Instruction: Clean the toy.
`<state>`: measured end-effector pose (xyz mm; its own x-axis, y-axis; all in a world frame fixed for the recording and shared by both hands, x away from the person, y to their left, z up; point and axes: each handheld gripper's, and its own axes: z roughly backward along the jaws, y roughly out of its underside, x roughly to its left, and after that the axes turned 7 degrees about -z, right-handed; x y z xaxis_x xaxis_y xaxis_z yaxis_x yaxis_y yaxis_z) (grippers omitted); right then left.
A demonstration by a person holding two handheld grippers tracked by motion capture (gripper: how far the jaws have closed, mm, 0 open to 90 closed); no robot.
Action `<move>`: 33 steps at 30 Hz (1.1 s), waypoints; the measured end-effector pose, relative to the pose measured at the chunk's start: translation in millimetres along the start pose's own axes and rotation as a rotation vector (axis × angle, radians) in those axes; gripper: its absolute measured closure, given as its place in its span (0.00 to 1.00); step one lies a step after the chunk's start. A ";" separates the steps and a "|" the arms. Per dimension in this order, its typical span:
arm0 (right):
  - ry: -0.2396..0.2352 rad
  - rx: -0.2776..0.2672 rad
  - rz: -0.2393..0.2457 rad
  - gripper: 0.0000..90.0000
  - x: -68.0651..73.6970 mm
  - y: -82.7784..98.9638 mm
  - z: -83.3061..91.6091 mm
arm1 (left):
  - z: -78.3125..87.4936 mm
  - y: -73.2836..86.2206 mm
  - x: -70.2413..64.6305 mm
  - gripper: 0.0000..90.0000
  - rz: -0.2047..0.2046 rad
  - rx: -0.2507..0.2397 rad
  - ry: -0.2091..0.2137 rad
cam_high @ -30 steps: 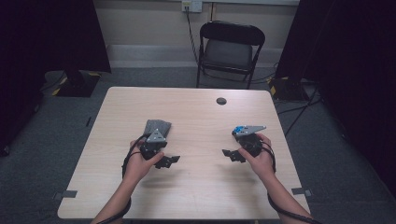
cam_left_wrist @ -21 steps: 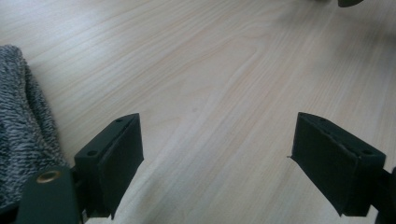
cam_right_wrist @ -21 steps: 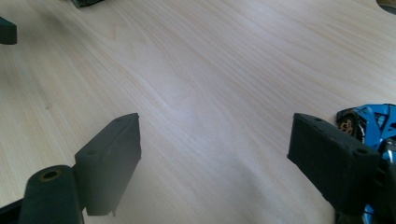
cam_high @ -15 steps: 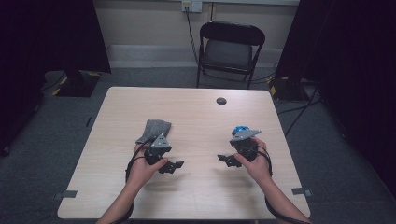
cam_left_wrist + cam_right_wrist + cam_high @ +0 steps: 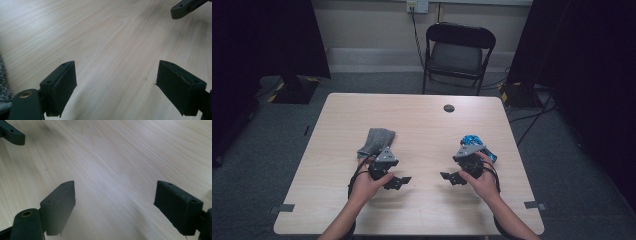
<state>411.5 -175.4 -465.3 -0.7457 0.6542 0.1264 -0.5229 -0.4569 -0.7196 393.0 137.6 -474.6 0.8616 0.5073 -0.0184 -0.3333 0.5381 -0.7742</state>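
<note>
A folded grey sock [image 5: 377, 140] lies on the wooden table [image 5: 422, 125], left of centre. A crumpled blue patterned cloth [image 5: 476, 143] lies right of centre. My left gripper [image 5: 400, 182] sits just nearer than the sock, pointing right, open and empty. My right gripper [image 5: 449, 177] sits just nearer than the blue cloth, pointing left at the other one, also open and empty. In the left gripper view my left gripper [image 5: 116, 68] has its jaws wide over bare wood, with the sock's edge [image 5: 3, 86] at the left. In the right gripper view my right gripper [image 5: 115, 186] has its jaws wide over bare wood.
A small dark round disc [image 5: 449, 108] lies near the table's far edge. A black folding chair [image 5: 458, 52] stands behind the table. Each gripper view shows a jaw of the other gripper, at top right [image 5: 186, 8] and at top left [image 5: 12, 134].
Both hands have drawn back toward the near edge of the table. The grey sock and the blue cloth, which were partly covered by the grippers, now lie exposed beyond them.
</note>
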 end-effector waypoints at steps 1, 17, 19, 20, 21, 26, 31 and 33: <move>-0.002 -0.002 0.001 0.18 0.8 0.7 -0.3 | -0.5 0.3 -1.0 0.18 0.004 0.000 0.005; -0.032 0.008 0.002 0.18 9.9 14.9 -2.6 | -7.2 2.1 -13.8 0.18 -0.015 0.017 0.025; -0.036 0.009 0.004 0.18 11.2 15.5 -2.5 | -7.5 1.6 -15.1 0.18 -0.022 0.015 0.023; -0.038 0.008 0.006 0.18 12.0 15.9 -2.7 | -7.5 1.5 -15.9 0.18 -0.023 0.014 0.025; -0.045 0.011 0.005 0.18 12.8 16.2 -2.8 | -7.7 1.5 -16.7 0.18 -0.024 0.014 0.028; -0.057 0.019 0.012 0.18 16.7 19.1 -4.5 | -8.6 0.4 -20.7 0.18 -0.029 0.009 0.034; -0.061 0.026 0.015 0.18 18.7 21.3 -5.5 | -10.1 -0.1 -24.5 0.18 -0.041 0.014 0.043; -0.065 0.029 0.017 0.18 19.8 22.8 -6.0 | -11.1 -0.1 -25.5 0.18 -0.040 0.014 0.045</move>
<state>387.3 -169.3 -483.3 -0.7792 0.6063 0.1591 -0.5212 -0.4856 -0.7018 375.3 117.1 -481.1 0.8907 0.4543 -0.0161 -0.3030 0.5667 -0.7662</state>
